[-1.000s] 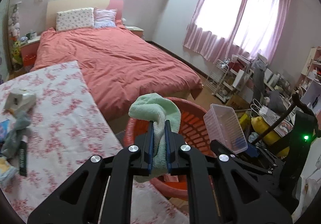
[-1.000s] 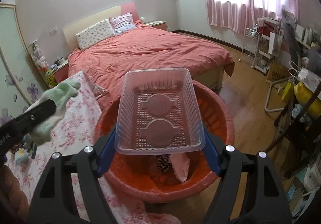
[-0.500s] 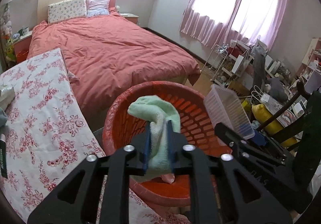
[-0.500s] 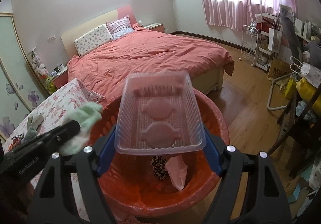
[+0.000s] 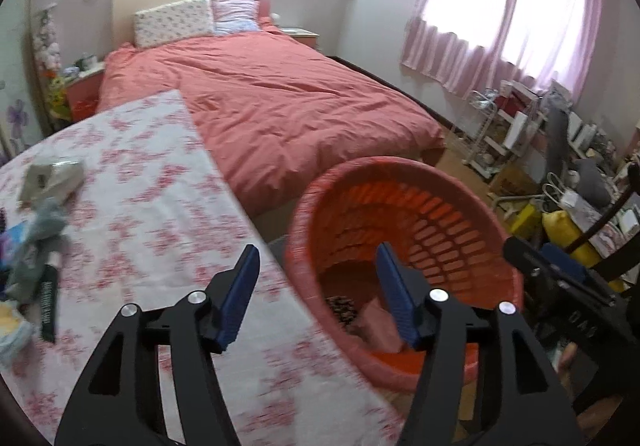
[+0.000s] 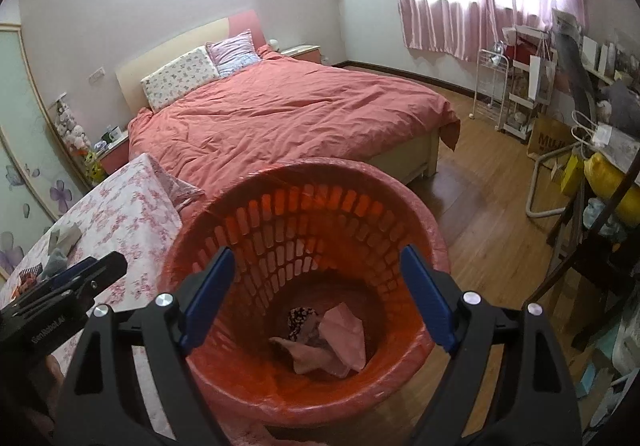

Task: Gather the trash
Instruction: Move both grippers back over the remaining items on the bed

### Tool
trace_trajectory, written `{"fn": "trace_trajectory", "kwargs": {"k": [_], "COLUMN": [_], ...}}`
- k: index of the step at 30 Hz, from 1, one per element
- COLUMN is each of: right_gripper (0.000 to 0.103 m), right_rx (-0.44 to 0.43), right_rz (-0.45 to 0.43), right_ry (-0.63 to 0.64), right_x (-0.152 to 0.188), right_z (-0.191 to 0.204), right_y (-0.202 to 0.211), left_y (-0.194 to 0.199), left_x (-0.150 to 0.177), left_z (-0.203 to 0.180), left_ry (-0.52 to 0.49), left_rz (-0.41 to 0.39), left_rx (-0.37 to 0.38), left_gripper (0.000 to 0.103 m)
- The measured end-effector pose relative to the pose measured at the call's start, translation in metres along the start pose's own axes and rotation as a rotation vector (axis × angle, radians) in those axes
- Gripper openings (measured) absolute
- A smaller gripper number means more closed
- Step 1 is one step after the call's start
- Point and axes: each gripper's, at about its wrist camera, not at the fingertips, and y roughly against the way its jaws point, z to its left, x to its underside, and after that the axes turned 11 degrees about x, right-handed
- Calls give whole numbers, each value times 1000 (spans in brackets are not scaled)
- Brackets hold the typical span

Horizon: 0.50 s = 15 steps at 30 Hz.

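The red slotted basket point(image 6: 320, 166) stands on the floor beside the floral-clothed table point(image 5: 160, 214). At its bottom lie crumpled pink paper point(image 6: 340, 338) and a dark patterned scrap point(image 6: 300, 316). My right gripper point(image 6: 317, 251) hangs over the basket mouth, its jaws opening with nothing between them. My left gripper point(image 5: 316, 250) hovers at the table edge next to the basket point(image 5: 384, 162), its jaws also opening and empty. Neither the green cloth nor the clear tray is in view. On the table lie a crumpled paper pack point(image 5: 52, 178), a grey rag point(image 5: 40, 238) and a black tube point(image 5: 48, 298).
A bed with a salmon cover point(image 5: 280, 98) lies beyond the table and basket. Along the right wall stand wire shelves point(image 6: 492, 94), bags and a yellow sack point(image 6: 612, 182). A strip of wooden floor point(image 6: 480, 214) runs between bed and clutter.
The left jaws have spread and the green cloth has left them. The right jaws have let go of the clear plastic tray. The left view has swung left towards the table.
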Motion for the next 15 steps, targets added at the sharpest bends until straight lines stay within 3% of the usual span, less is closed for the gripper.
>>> {"fn": "trace_trajectory", "kwargs": {"k": [15], "right_gripper": [79], "right_rx": [-149], "right_rz": [-3], "right_ry": [190], "right_x": [23], "right_z": [117], "right_y": [41], "left_y": [83], "left_x": [26], "left_z": [84], "left_ry": [77], "left_rz": [-69], "left_rx": [-215], "left_gripper": [68]}}
